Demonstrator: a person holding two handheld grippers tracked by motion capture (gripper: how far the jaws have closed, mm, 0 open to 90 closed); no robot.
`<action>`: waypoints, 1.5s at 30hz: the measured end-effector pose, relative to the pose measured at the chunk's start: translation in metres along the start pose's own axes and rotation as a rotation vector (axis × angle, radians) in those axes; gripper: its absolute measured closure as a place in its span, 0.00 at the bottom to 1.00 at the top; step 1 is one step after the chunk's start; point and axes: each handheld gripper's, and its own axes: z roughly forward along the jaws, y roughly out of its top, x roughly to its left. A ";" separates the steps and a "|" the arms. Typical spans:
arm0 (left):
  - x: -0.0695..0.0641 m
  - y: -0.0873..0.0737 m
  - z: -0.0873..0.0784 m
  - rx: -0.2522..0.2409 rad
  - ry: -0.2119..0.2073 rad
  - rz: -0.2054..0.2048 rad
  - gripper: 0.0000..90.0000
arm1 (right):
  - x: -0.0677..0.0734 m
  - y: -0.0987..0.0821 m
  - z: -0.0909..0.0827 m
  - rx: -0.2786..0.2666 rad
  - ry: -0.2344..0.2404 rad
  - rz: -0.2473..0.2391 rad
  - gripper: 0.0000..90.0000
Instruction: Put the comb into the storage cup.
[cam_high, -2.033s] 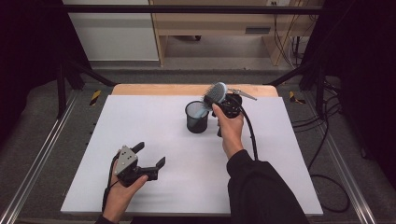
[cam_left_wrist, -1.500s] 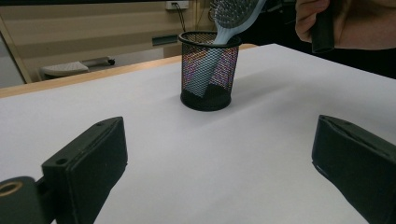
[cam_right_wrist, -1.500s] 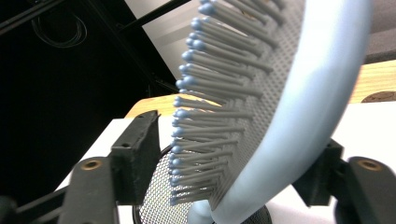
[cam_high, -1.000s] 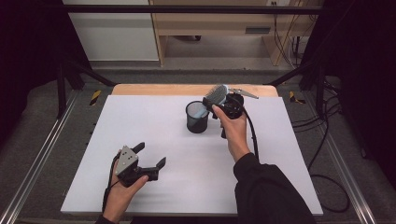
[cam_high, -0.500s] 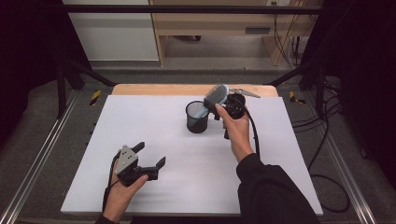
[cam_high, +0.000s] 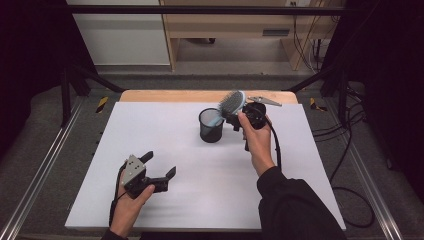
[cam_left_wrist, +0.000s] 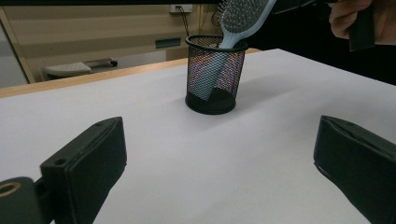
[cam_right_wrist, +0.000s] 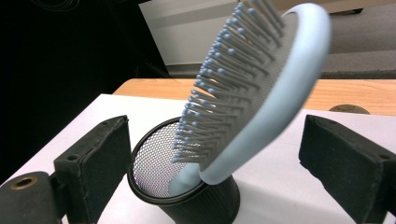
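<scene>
- Hairbrush (cam_right_wrist: 261, 88), pale blue, stands handle-down in the black mesh cup (cam_high: 211, 126) at the far middle of the white table (cam_high: 150, 130); head leans out over the rim toward the right.
- Handling, as a guess: light, stiff plastic, smooth and a bit slippery on the rim and handle. Bristle face (cam_right_wrist: 224, 84) gives under pressure, so a poor place to pinch.
- Best hold looks like the edges of the head, or the neck just above the cup rim, squeezed across the flat sides.
- Cup looks light too; a sideways pull on the brush could tip it.
- Right gripper (cam_high: 239, 114), just right of the cup: jaws wide, one on each side of the brush head, neither pad pressing on it. Jaws have just been closing a little.
- Left gripper (cam_high: 157, 170), near left, well apart from the cup: jaws wide, holding nothing.
</scene>
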 end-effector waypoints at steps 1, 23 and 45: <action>0.000 0.000 0.000 -0.001 -0.001 0.000 0.03 | -0.001 0.000 -0.002 -0.001 0.007 -0.004 0.10; 0.002 0.000 -0.003 -0.005 0.005 0.001 0.03 | 0.003 0.014 -0.022 -0.013 -0.008 -0.143 0.11; 0.019 0.003 -0.014 -0.036 0.044 -0.036 0.03 | 0.006 0.043 -0.056 -0.055 -0.022 -0.235 0.06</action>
